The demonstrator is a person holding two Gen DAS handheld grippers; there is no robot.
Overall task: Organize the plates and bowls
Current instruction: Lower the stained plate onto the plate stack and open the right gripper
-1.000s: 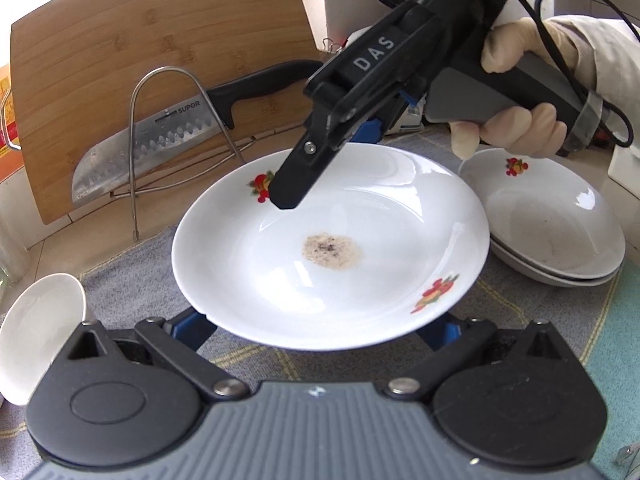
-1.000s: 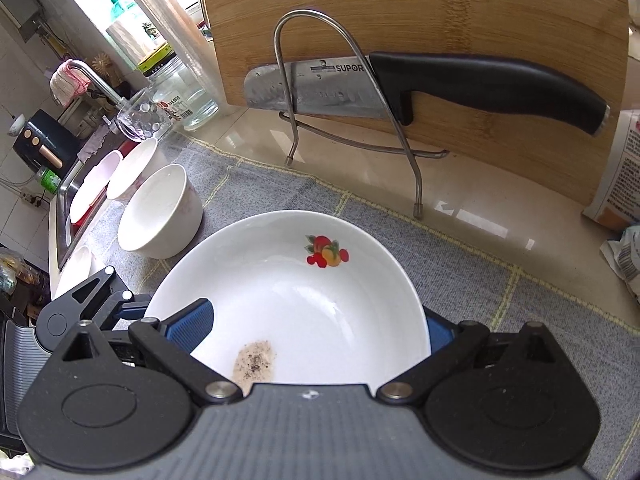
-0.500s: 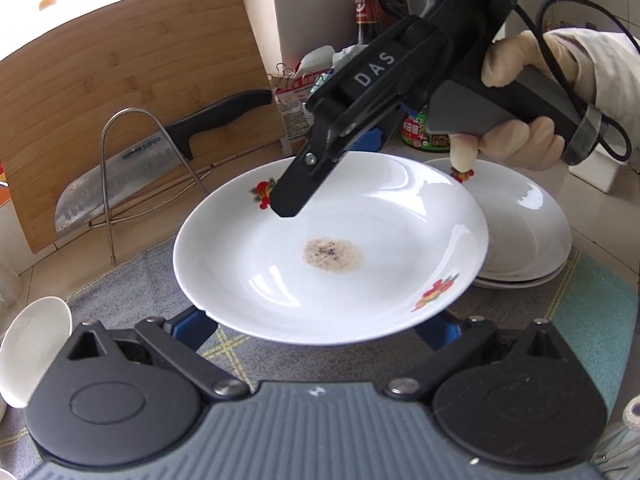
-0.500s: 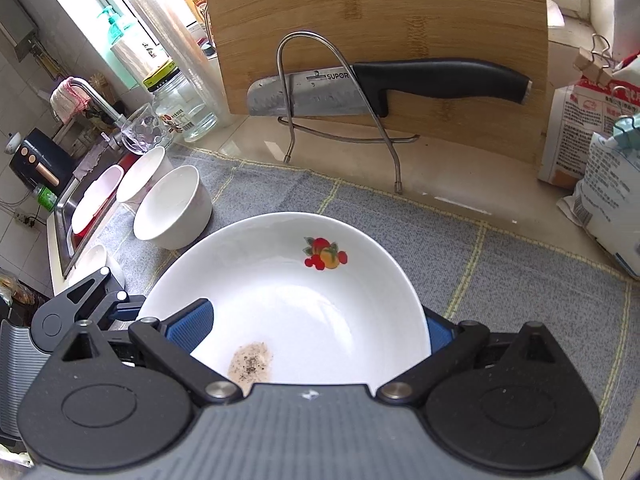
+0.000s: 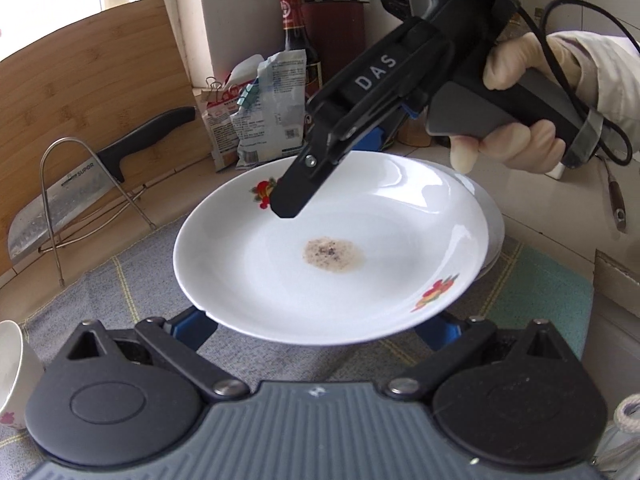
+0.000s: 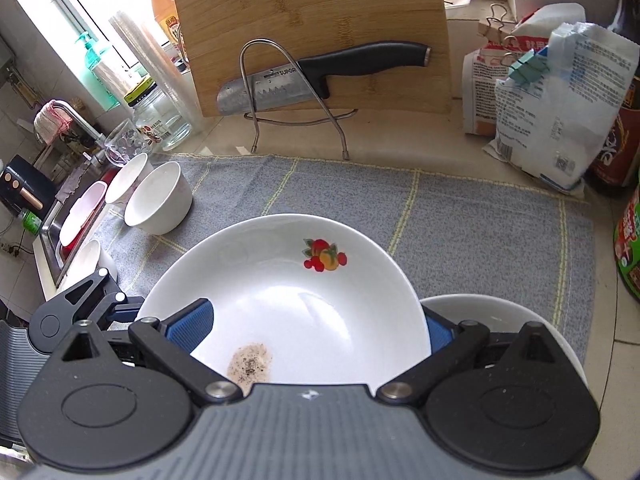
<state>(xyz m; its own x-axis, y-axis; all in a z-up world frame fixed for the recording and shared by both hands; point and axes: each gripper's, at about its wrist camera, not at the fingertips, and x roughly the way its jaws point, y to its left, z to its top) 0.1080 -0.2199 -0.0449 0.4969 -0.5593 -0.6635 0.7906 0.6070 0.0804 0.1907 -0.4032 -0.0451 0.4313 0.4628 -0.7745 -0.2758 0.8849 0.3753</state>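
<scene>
You've carried the plate (image 5: 328,252) away from the knife rack (image 6: 296,96) until it hangs over the plate stack (image 5: 494,224), so the next job is probably lowering it on. Both tools grip it: your left tool (image 5: 320,326) clamps the near rim, your right tool (image 6: 316,328) the opposite rim. It's round, with no long axis, roughly level, with its fruit print toward the rack.

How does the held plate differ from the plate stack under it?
The held plate is lifted, gripped at its rim; the plate stack rests on the mat. The held plate is a single plate with a brown speckled stain; the stack shows only a bare rim. Both are white.
</scene>
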